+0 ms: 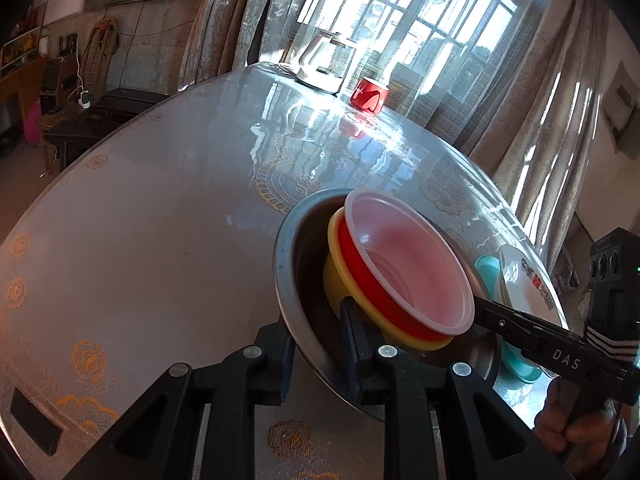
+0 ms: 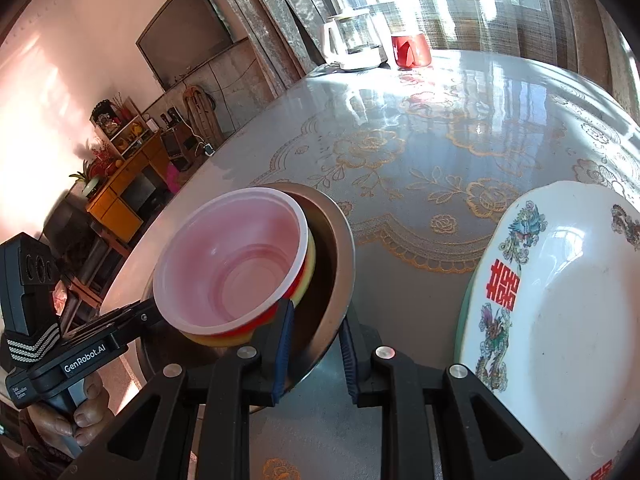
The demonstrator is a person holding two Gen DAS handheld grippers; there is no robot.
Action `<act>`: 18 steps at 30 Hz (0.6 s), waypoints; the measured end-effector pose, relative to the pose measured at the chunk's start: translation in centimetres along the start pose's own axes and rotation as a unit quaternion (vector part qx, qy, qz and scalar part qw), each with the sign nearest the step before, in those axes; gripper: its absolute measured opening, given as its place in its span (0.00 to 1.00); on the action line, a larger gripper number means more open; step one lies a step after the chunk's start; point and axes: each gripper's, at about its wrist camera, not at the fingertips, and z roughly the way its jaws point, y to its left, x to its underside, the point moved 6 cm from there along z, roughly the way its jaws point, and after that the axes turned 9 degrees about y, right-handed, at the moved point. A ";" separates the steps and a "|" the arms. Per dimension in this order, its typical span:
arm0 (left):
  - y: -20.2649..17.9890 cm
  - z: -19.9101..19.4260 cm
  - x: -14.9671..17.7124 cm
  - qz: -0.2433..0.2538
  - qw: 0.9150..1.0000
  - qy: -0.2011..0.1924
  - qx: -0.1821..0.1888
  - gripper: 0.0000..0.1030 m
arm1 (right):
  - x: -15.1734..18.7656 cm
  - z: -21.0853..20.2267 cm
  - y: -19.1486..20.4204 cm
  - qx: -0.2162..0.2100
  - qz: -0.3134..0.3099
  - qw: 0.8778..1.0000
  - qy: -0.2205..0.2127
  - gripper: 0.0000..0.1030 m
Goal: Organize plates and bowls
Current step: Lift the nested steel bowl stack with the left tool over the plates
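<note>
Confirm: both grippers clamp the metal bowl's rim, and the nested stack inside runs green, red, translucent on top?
Not quite. The bottom bowl of the stack is yellow, not green; the left wrist view shows it under the red bowl and translucent bowl. Both the left gripper and right gripper do clamp the metal bowl by its rim.

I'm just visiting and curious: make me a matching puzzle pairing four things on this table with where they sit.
Things:
1. translucent pink plastic bowl
2. steel metal basin
3. white ceramic plate with red characters
4. red cup

Places:
A. far table edge, beside the white kettle
B. atop a teal dish
C. top of the nested bowl stack
D. rim pinched by the left tool and the right tool

Pairs: 1-C, 2-D, 3-B, 4-A
</note>
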 end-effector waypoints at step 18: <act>-4.7 -2.8 -0.8 0.055 0.998 -0.034 0.026 0.22 | 0.4 -4.8 -1.2 -0.015 0.013 0.998 -0.058 0.22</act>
